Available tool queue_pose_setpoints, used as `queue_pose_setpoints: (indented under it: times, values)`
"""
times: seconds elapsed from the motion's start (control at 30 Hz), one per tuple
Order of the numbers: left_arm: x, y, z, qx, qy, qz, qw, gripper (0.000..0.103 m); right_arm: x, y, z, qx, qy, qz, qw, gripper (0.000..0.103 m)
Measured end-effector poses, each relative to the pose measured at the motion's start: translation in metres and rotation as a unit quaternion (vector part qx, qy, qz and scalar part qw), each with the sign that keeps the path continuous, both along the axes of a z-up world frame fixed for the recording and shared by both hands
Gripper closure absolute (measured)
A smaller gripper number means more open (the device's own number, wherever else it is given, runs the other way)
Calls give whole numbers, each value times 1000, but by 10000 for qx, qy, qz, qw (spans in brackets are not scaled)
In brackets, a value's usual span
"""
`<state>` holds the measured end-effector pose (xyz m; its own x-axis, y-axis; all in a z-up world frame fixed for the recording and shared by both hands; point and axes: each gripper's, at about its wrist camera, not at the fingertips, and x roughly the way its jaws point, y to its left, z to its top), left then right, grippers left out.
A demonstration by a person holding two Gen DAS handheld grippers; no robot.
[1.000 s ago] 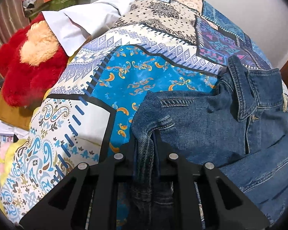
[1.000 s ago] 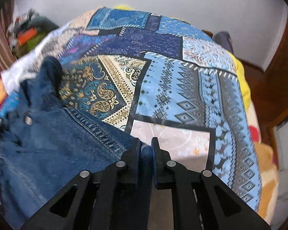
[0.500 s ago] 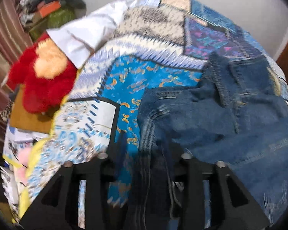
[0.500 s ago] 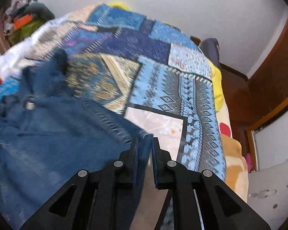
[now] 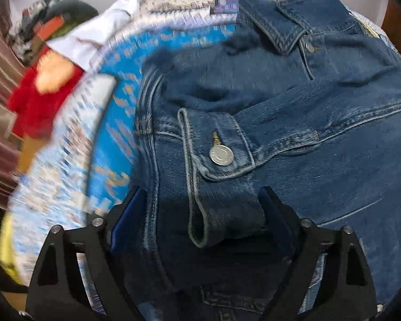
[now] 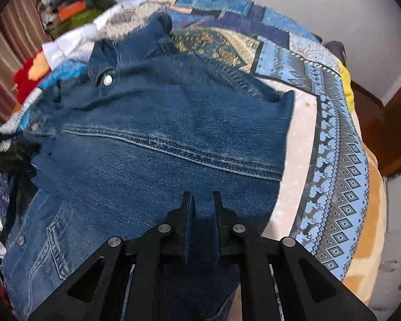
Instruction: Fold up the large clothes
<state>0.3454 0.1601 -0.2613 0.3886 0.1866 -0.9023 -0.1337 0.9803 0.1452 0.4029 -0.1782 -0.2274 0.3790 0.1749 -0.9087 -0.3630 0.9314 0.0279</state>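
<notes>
A blue denim jacket lies on a patchwork bedspread, collar at the far end. Its sleeve cuff, with a silver button, rests across the jacket body. My left gripper hovers over it with jaws wide and still opening; the cuff's end lies loose between them, not pinched. In the right wrist view the jacket fills the middle, and my right gripper is shut on a fold of its denim near the lower edge.
A red plush toy and a white pillow lie at the bed's left side, with a heap of clutter behind. Bare bedspread stretches right of the jacket. Dark wooden furniture stands beyond the bed's right edge.
My left gripper, earlier shut on the sleeve, has swung over the jacket and opened, leaving the cuff on the body. My right gripper has carried its denim edge inward across the jacket.
</notes>
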Motion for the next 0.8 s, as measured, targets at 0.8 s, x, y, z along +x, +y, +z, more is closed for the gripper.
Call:
queue_pose_setpoints:
  times: [0.8]
  values:
    - [-75,8,44,-29,-279,262,9993,14,-62,-88,7,-477,337,-808,9950,94]
